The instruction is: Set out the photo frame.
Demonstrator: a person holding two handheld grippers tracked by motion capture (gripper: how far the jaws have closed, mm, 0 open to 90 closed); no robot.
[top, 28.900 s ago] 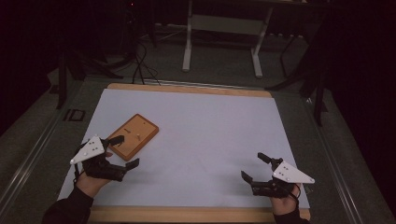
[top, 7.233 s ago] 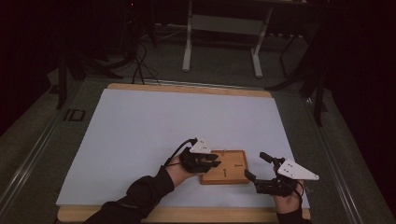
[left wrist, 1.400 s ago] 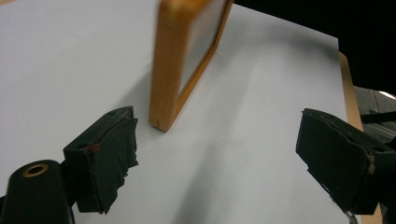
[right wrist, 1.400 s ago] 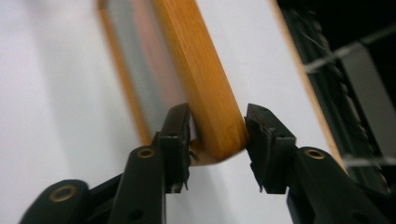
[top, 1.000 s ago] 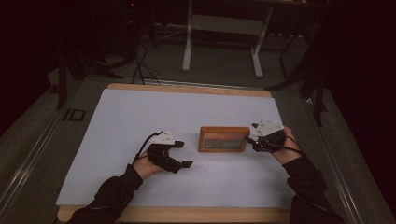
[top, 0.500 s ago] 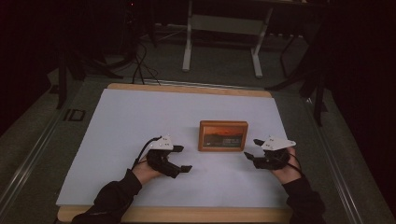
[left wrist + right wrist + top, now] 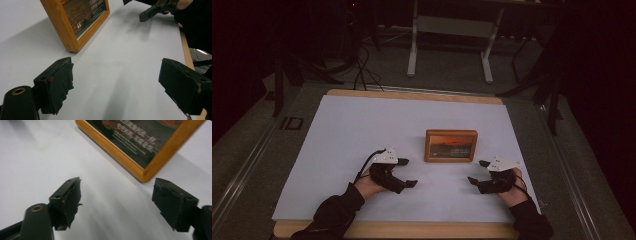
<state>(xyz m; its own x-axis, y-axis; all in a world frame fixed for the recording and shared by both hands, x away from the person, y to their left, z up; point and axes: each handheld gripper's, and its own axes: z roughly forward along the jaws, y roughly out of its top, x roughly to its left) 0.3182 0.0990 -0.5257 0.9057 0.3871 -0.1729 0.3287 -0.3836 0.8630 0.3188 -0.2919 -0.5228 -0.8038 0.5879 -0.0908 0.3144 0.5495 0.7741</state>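
A wooden picture frame [image 7: 451, 145] stands upright on its long edge near the middle of the white sheet, picture facing me. My left gripper [image 7: 408, 173] rests low on the sheet to the frame's front left, open, nothing between its pads [image 7: 58, 86]; the frame's corner [image 7: 75, 20] is just beyond them. My right gripper [image 7: 477, 171] sits to the frame's front right, apart from it. Its jaws have just been opening and nothing is between them. In the right gripper view the frame's lower corner [image 7: 140, 142] lies just past the open right gripper [image 7: 116, 187].
The white sheet [image 7: 362, 130] covers a wood-edged table [image 7: 412, 231]. Behind the table stand a white desk frame [image 7: 449, 45] and cables on a dark floor [image 7: 362, 65]. The right gripper's jaw [image 7: 155, 10] crosses the top of the left gripper view.
My right gripper has come off the frame's right end, dropped toward the near edge and opened. The frame now stands by itself. The left gripper has hardly moved.
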